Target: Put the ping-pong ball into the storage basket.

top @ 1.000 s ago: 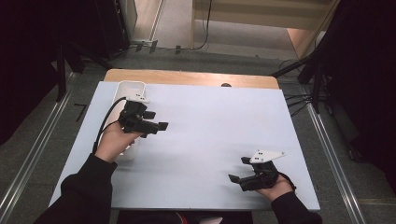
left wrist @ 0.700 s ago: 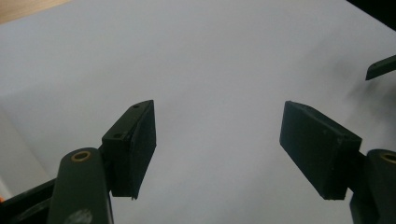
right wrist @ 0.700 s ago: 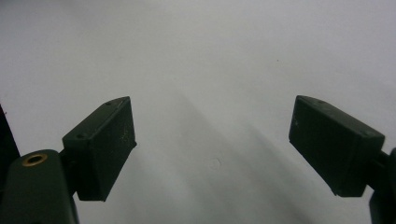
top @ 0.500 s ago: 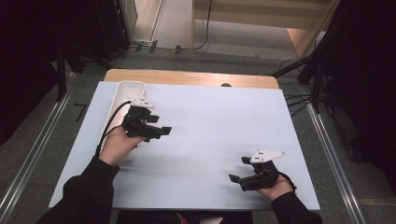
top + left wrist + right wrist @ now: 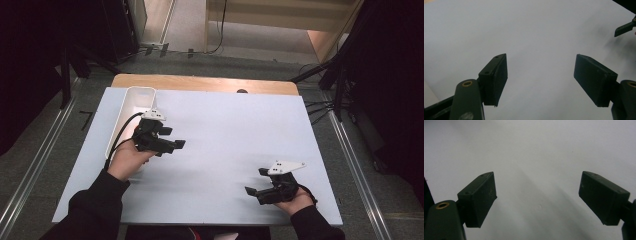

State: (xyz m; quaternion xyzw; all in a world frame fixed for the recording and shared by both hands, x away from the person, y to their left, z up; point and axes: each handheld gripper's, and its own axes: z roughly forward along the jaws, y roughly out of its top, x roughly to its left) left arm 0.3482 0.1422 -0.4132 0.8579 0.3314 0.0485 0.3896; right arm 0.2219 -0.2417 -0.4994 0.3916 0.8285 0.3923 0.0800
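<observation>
Both the left gripper point(image 5: 172, 141) and the right gripper point(image 5: 256, 182) hover with fingers spread wide and empty over the pale bench point(image 5: 225, 130), so no step seems begun; the white tray point(image 5: 131, 100) sits far-left, probably next to reach.

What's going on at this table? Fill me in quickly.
A person sits at a pale blue table with a two-jaw gripper in each hand. The left gripper hovers beside a long white tray at the table's left side; its jaws stand wide apart with nothing between them. The right gripper sits low near the front right corner, also open and empty. Nothing is being held; whether the tray holds anything cannot be told.
</observation>
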